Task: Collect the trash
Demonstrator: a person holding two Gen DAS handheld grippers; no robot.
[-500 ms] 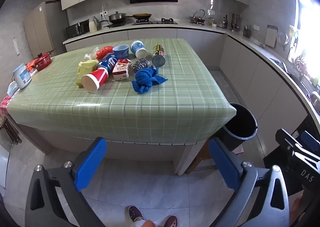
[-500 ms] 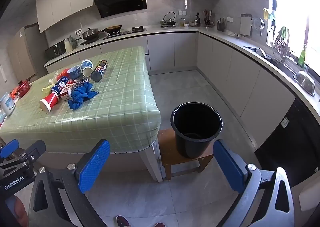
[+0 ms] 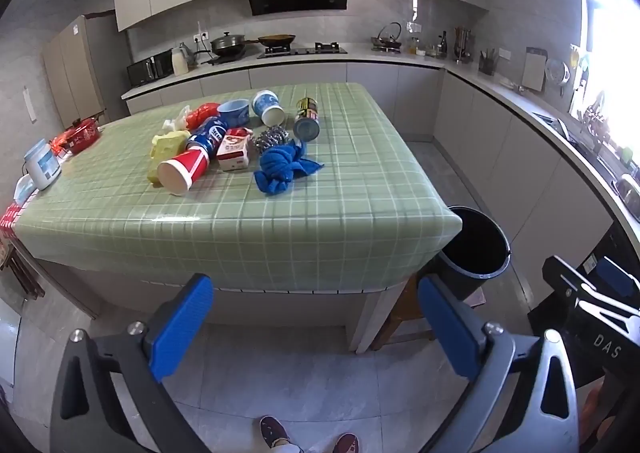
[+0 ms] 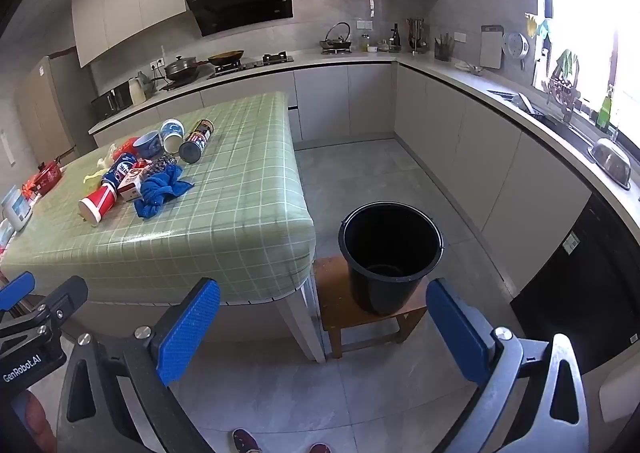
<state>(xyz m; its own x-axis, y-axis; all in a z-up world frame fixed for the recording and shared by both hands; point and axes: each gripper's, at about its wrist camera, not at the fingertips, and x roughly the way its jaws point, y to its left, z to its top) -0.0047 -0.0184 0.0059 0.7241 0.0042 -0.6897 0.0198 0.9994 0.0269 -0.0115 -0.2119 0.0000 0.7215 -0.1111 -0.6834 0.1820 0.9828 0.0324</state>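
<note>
Left wrist: left gripper (image 3: 312,327) spread wide, empty, short of the table (image 3: 280,237); trash pile at 11 o'clock – red cup (image 3: 184,172), carton (image 3: 234,151), blue rag (image 3: 285,167), can (image 3: 307,120). Right wrist: right gripper (image 4: 322,333) also spread, empty, bucket (image 4: 390,253) on stool (image 4: 340,303) at 12 o'clock. Looks like pre-pick approach; next move needs reach over the near edge to the rag or cup
</note>
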